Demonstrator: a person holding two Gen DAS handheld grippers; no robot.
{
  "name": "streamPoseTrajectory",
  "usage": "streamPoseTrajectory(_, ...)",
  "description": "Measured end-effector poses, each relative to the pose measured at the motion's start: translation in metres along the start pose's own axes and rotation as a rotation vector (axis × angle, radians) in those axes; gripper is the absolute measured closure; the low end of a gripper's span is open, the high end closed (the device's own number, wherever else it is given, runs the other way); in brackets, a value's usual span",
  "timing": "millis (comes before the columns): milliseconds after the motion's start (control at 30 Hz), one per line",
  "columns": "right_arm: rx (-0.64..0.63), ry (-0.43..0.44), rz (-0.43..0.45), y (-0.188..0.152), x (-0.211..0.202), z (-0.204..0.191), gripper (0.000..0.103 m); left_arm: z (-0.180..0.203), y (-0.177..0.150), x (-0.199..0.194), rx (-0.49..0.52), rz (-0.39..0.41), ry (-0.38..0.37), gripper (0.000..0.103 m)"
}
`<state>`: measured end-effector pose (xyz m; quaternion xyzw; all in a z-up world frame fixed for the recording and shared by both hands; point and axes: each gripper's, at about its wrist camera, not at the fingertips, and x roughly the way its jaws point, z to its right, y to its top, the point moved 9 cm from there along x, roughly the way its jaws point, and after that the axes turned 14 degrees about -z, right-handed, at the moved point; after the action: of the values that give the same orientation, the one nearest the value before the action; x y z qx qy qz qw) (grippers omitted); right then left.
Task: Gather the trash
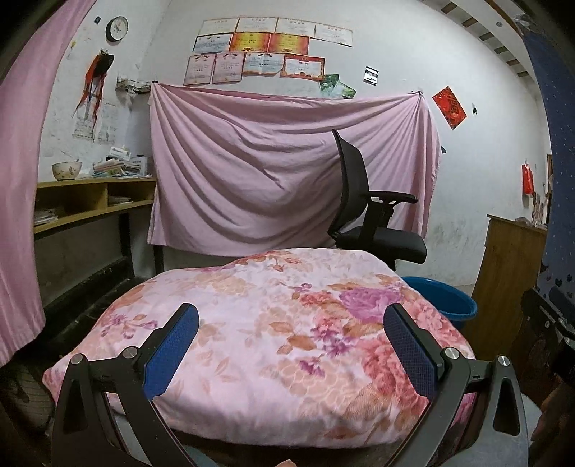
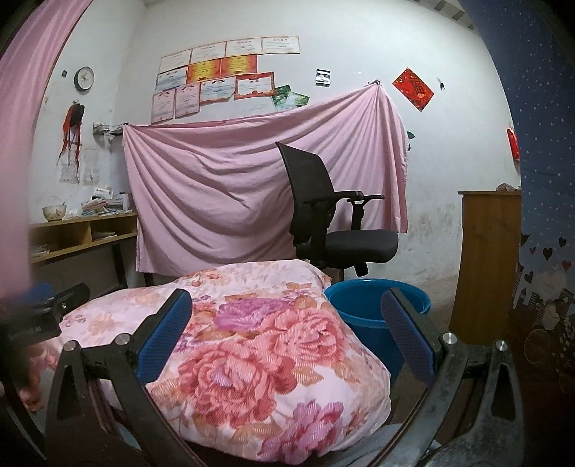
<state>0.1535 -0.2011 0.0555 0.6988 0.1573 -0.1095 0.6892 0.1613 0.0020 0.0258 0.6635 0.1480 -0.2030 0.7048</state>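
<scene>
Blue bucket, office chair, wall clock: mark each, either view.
Blue bucket (image 2: 363, 305): right wrist view, on its front wall below the rim.
Office chair (image 2: 359, 242): right wrist view, on the seat cushion.
Wall clock (image 1: 116, 28): left wrist view, on the dial centre.

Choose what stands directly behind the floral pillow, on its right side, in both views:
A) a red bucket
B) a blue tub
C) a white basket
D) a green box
B: a blue tub stands on the floor just behind the right end of the floral pillow, below the black office chair.
</scene>
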Motion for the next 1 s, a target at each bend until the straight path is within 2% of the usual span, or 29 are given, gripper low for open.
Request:
streamPoseTrajectory(300, -0.006, -0.01, 0.016, -0.008, -0.012, -0.007, 0.0, -0.007, -0.022, -0.004, 0.001, -0.009, 0.009, 0.002)
streamPoseTrajectory(767, -0.064, 0.0, -0.068, -0.032, -0.001, -0.03, 0.0, -0.015, -0.035, -0.006, -0.01, -0.018, 0.021, 0.002)
streamPoseTrajectory(1000, -0.058, -0.001, -0.089, -0.036, 0.004, -0.03, 0.0, -0.013, -0.039, -0.009, 0.003, -0.017, 0.025, 0.002)
